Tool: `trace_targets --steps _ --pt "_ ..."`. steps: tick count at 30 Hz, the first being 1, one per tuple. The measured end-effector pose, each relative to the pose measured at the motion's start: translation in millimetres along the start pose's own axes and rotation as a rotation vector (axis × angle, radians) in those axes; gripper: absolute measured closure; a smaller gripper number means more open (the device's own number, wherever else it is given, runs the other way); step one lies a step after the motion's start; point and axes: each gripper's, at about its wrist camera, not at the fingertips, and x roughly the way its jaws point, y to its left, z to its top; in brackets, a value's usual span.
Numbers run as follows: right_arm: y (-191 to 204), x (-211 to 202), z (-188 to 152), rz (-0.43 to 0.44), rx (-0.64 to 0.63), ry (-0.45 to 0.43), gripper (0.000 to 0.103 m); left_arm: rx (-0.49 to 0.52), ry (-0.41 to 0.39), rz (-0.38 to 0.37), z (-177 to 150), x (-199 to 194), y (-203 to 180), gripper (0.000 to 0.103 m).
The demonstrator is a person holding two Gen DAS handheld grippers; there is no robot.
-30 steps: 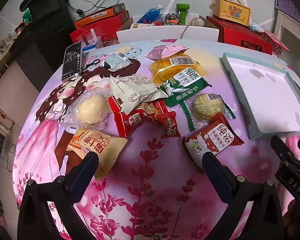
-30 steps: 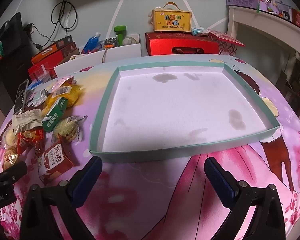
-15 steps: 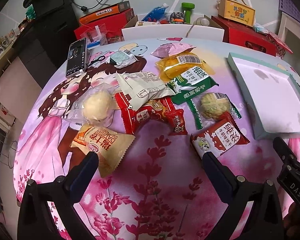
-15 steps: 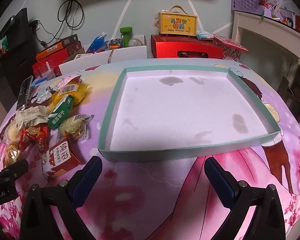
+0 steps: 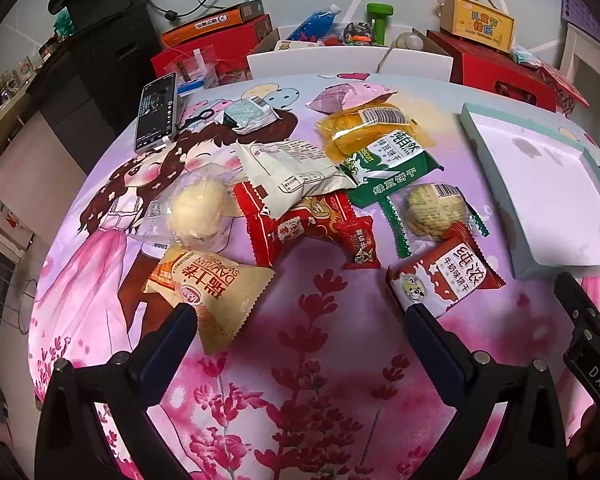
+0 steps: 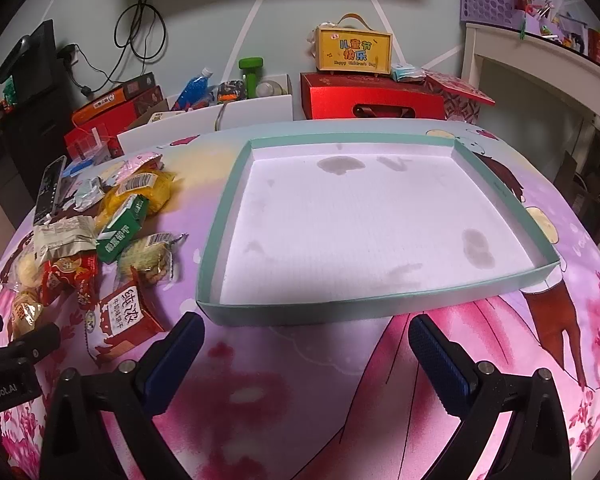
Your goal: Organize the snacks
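Several wrapped snacks lie on the pink cartoon tablecloth: a beige packet (image 5: 216,292), a red-and-white milk biscuit packet (image 5: 444,276), a red packet (image 5: 304,228), a green biscuit packet (image 5: 388,164) and a round pastry (image 5: 196,212). My left gripper (image 5: 300,332) is open and empty above the cloth just in front of them. My right gripper (image 6: 304,344) is open and empty in front of the shallow teal-rimmed tray (image 6: 380,304), which is empty. The milk biscuit packet (image 6: 120,320) lies left of the tray.
A phone (image 5: 156,112) lies at the table's far left. Red boxes (image 6: 372,96), a yellow gift box (image 6: 354,50), a green dumbbell and white box flaps stand behind the table. The right gripper's side (image 5: 588,340) shows at the left wrist view's right edge.
Both grippers have drawn slightly back and up from the table; snacks and tray sit a little farther in view. Nothing was picked up.
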Motion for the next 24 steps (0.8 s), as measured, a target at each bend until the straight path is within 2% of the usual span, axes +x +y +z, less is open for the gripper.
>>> trace_targets --steps 24 --pt "4.3 1.9 -2.1 0.009 -0.017 0.006 0.0 -0.018 0.006 0.004 -0.4 2.5 4.5 0.0"
